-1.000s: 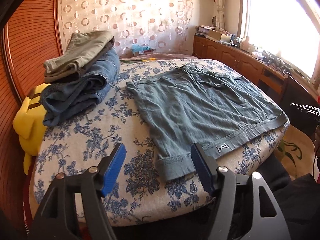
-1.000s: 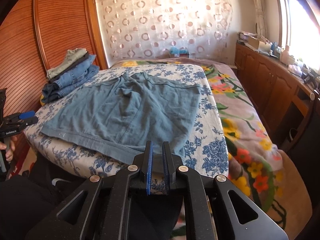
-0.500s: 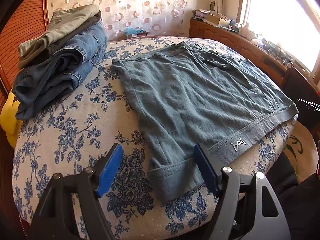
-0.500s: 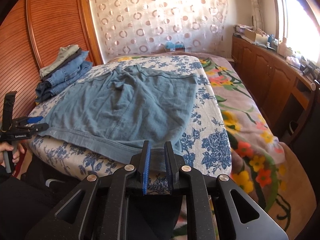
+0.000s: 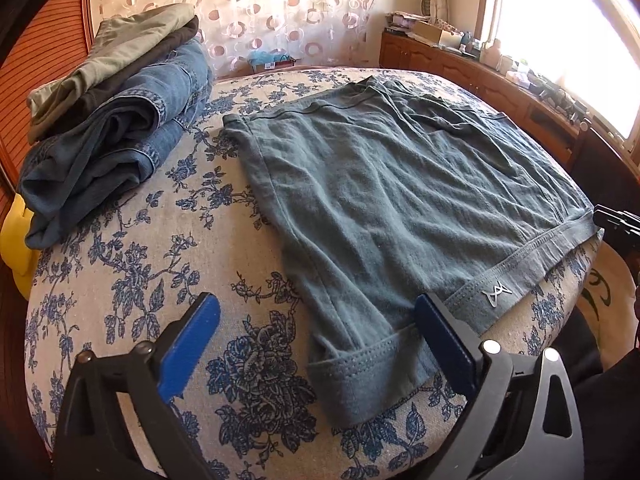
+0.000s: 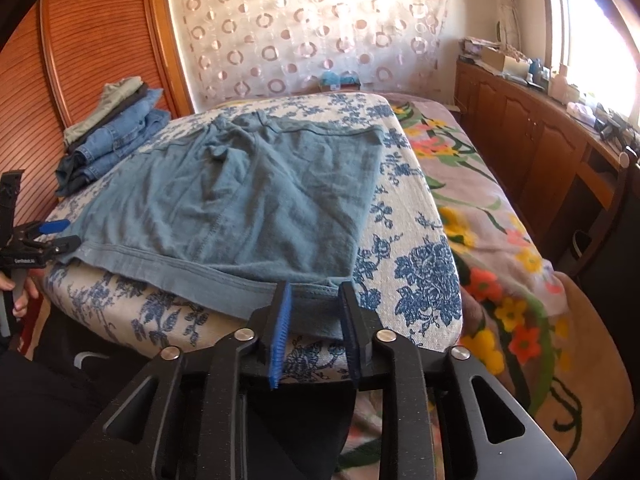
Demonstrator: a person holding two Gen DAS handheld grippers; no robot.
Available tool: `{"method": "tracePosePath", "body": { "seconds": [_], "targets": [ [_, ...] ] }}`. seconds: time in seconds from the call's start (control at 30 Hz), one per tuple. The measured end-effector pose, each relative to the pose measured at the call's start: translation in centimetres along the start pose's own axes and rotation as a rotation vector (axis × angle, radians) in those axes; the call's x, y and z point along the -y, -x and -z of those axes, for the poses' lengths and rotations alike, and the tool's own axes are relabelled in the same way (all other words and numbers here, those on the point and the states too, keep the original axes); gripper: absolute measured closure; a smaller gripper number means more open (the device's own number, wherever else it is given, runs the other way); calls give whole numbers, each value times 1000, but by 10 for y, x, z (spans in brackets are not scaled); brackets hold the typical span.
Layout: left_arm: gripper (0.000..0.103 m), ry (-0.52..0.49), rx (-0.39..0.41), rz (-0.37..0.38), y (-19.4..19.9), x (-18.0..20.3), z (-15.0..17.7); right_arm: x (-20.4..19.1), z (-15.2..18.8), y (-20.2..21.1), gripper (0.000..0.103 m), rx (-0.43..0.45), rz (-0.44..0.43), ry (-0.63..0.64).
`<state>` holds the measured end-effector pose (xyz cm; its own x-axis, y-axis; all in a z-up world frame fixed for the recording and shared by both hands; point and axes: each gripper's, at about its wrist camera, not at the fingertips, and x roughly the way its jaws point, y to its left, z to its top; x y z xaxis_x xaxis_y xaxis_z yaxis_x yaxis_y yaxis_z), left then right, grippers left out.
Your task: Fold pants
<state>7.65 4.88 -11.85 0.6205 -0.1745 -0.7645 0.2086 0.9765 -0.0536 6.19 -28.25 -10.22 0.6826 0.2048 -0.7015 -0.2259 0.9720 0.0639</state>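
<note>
Bed (image 5: 120, 280): blue-floral cover; serves as the folding surface.
Shorts (image 5: 400, 200): teal-grey, spread flat across the near half of the bed, waistband (image 5: 532, 252) along the near edge, hems toward the far end. Laid open, so judged first fold not yet made.
Folded stack (image 5: 112, 120): jeans under olive and dark pants, far left corner; likely the finished pile, kept clear of the work.
Left gripper (image 5: 316, 340): jaws wide apart, straddling the near left waistband corner, which curls over; holds nothing.
Right gripper (image 6: 314, 320): jaws partly open around the near right waistband corner at the bed's edge; not closed on the cloth.
Judgement: both placed to pinch matching corners.
</note>
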Motion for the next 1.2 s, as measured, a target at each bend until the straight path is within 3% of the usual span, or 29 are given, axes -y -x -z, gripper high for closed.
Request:
{"method": "tracePosePath", "body": {
  "seconds": [0.17,0.4,0.57,0.63,0.87,1.2],
  "targets": [
    [4,4,7,-4,0,0,0,6,2,-5,68,-15,18,-17],
    [4,29,0,-4,1,-1,-1,6,5,-7,68,-37,4,-24],
    [4,32,40,-1,15,2,-5,5,-1,-4,94,-29,-19,-21],
    [4,33,55,-4,21,4,-8,3,-8,-2,97,-15,-43,-23],
    [4,40,108,-6,42,5,-13,-26,-40,2,98,48,-101,38],
    [4,64,130,-32,55,-10,-9,-97,-76,-15,98,82,-207,168]
  ]
}}
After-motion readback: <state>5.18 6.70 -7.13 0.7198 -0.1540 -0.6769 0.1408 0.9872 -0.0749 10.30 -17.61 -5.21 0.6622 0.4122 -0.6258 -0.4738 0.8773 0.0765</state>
